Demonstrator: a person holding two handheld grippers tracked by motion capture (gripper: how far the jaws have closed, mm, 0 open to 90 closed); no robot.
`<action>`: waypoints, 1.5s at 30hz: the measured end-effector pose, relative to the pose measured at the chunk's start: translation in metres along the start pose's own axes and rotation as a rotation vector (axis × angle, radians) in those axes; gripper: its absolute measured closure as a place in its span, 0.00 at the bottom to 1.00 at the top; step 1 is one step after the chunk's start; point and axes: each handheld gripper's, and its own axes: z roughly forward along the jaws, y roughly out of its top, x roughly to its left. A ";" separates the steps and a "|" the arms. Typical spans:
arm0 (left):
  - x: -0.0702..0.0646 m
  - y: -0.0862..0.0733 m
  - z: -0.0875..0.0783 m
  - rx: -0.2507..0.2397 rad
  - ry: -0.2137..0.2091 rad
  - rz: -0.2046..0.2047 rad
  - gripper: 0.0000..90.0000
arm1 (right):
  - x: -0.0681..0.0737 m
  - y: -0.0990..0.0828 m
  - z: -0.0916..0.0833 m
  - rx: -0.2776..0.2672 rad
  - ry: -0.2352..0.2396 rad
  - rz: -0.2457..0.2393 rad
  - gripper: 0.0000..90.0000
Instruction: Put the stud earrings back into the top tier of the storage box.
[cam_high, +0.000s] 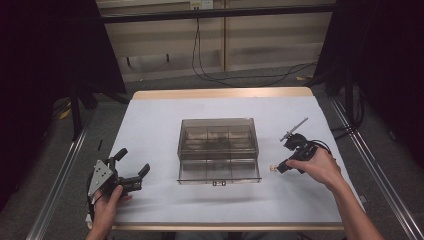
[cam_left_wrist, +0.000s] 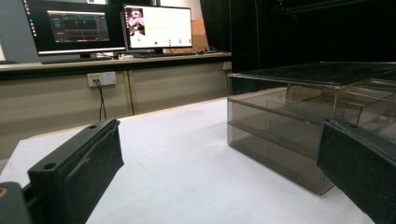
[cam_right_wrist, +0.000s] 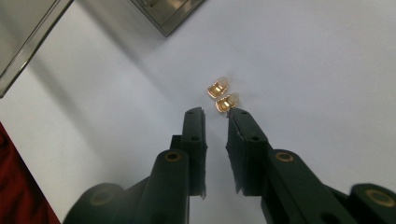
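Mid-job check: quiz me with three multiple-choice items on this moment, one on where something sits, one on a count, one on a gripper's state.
1. Where is the box on the table?
A. At its left edge
B. Near its middle
C. At its far right corner

2. How many small gold pieces lie just ahead of the right gripper?
A. Two
B. Four
C. None

3. How does the left gripper stand?
A. Shut on the box
B. Shut on a gold piece
C. Open, holding nothing

Answers:
1. B: the high view shows the box between the two hands, mid-table.
2. A: the right gripper view shows two gold pieces side by side on the white surface, one almost at a jaw tip.
3. C: its jaws stand wide apart with bare table between them, the box off to its side.
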 end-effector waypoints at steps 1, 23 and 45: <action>0.000 0.000 0.000 0.001 0.000 -0.001 0.00 | 0.000 0.002 0.000 0.008 -0.002 0.003 0.90; 0.000 0.000 0.000 0.001 -0.003 0.000 0.01 | -0.006 0.038 0.017 0.194 -0.011 -0.020 0.91; 0.000 0.000 0.000 0.001 -0.002 0.001 0.00 | -0.001 0.044 0.025 0.231 -0.011 -0.022 0.87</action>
